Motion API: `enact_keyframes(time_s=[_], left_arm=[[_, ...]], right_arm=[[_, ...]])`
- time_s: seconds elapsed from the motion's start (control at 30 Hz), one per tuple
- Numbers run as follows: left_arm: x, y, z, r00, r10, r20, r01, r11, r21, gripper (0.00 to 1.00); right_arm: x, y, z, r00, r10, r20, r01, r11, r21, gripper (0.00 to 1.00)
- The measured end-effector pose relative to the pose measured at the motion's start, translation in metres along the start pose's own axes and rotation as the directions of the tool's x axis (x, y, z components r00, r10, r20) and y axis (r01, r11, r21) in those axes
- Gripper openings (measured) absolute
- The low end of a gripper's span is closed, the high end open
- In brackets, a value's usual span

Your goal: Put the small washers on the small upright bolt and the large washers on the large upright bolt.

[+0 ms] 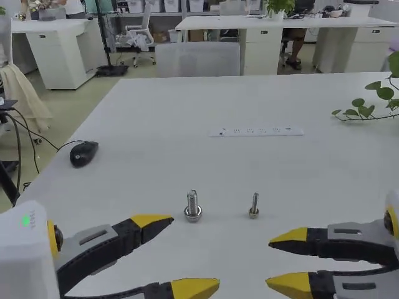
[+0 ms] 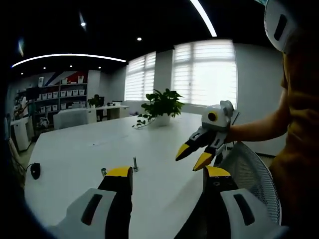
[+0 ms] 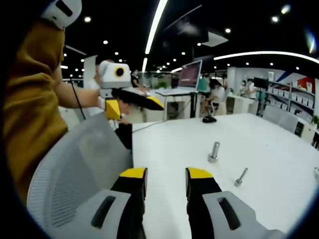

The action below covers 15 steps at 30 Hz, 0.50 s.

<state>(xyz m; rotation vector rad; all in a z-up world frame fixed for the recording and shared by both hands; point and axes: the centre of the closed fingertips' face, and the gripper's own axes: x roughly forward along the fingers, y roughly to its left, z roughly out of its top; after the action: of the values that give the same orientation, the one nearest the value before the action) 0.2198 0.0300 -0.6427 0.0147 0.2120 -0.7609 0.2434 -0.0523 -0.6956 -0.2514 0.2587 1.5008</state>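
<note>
- Head view showed the large bolt [image 1: 192, 205] and the small bolt [image 1: 254, 205] standing upright side by side but apart on the white table [image 1: 156, 124], each with a ring at its foot that looked like a seated washer.
- Left gripper [image 1: 177, 254] hovered low, just short of the large bolt, with its jaws spread and empty.
- Right gripper [image 1: 277, 260] hovered short of the small bolt, jaws likewise parted, nothing between them.
- Judged from this, the sorting seemed at or near its end. The sensible step was to check each stack while keeping both sets of tips off the free-standing bolts, since a nudge could topple them.
- Any remaining washer should have been pinched by its rim, held level, centred over the matching bolt's tip, lowered and then released.
</note>
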Motion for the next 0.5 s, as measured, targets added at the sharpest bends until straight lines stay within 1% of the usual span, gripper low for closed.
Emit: enact_keyframes(time_s=[0.03,0.07,0.1,0.2,0.33,0.43,0.5], left_arm=[[0.0,-0.001,0.0,1.0,0.003,-0.001,-0.003,1.0,0.001,0.56],[-0.001,-0.002,0.0,1.0,0.005,-0.004,-0.005,1.0,0.006,0.56],[-0.002,-0.003,0.001,1.0,0.008,-0.003,-0.008,1.0,0.008,0.57],[-0.002,-0.005,0.004,0.9999,0.014,0.006,-0.014,1.0,0.008,0.57],[-0.003,-0.006,0.004,0.9997,0.025,0.003,-0.025,1.0,0.004,0.58],[-0.004,-0.005,0.003,0.9995,0.033,0.002,-0.033,0.999,0.004,0.58],[-0.004,-0.005,0.001,0.9995,0.032,-0.004,-0.032,0.999,0.003,0.58]], right_arm=[[-0.003,0.0,-0.001,0.9999,-0.011,-0.001,0.011,1.0,0.006,0.32],[-0.006,0.001,-0.001,0.9997,-0.023,0.007,0.023,1.0,0.01,0.32],[-0.008,0.001,0.0,0.9996,-0.025,0.013,0.025,1.0,0.015,0.33],[-0.018,0.004,0.006,0.9979,-0.038,0.051,0.037,0.999,0.037,0.36],[-0.026,0.002,0.002,0.9965,-0.062,0.056,0.058,0.997,0.06,0.38],[-0.031,0.001,0.001,0.9962,-0.064,0.058,0.06,0.996,0.067,0.38],[-0.032,0.001,0.001,0.9966,-0.057,0.06,0.053,0.996,0.065,0.38]])
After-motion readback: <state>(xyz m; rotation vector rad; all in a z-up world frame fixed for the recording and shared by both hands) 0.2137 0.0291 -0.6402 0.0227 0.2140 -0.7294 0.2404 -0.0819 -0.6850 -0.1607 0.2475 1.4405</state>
